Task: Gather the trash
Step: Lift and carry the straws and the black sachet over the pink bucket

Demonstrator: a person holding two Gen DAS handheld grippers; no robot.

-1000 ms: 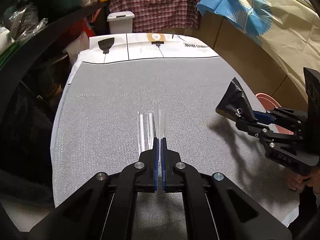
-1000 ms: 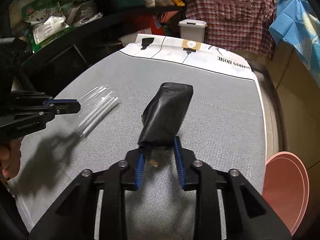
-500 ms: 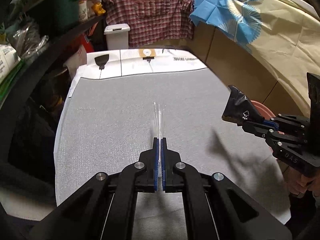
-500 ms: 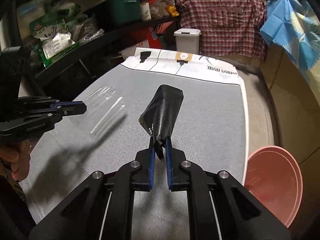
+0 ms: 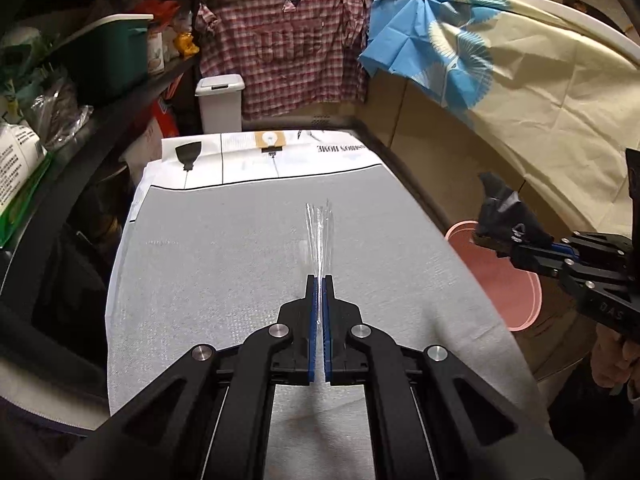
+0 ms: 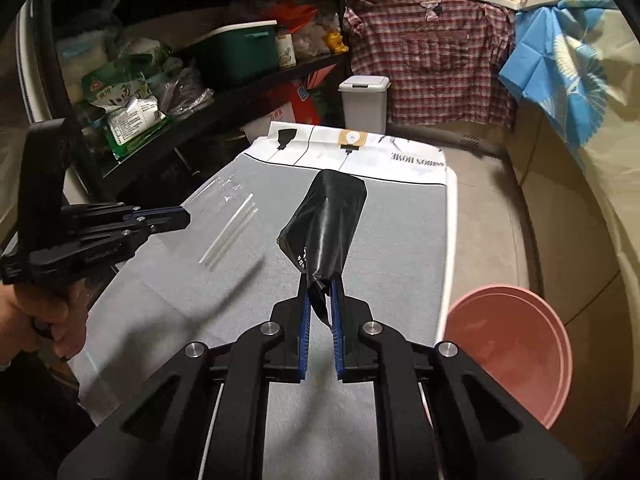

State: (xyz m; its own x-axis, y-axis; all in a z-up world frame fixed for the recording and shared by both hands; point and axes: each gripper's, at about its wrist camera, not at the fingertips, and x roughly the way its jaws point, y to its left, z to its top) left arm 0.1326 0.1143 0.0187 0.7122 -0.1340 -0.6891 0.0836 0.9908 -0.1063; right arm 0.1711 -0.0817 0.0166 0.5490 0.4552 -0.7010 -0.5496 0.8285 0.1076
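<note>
Left gripper: the jaws are clenched on a clear plastic wrapper, which is held in the air above the grey table cover.
Clear plastic wrapper: it is seen edge-on from the left wrist; from the right wrist it is seen flat, with two white straws inside it.
Right gripper: the jaws are closed on the lower end of a black bag, with a narrow gap between them, filled by the bag.
Black bag: it is held up above the table cover and stands out in front of the fingers.
Pink basin: it is placed low beside the right edge of the table.
White bin: it is seen beyond the far end of the table, under a checked shirt.
</note>
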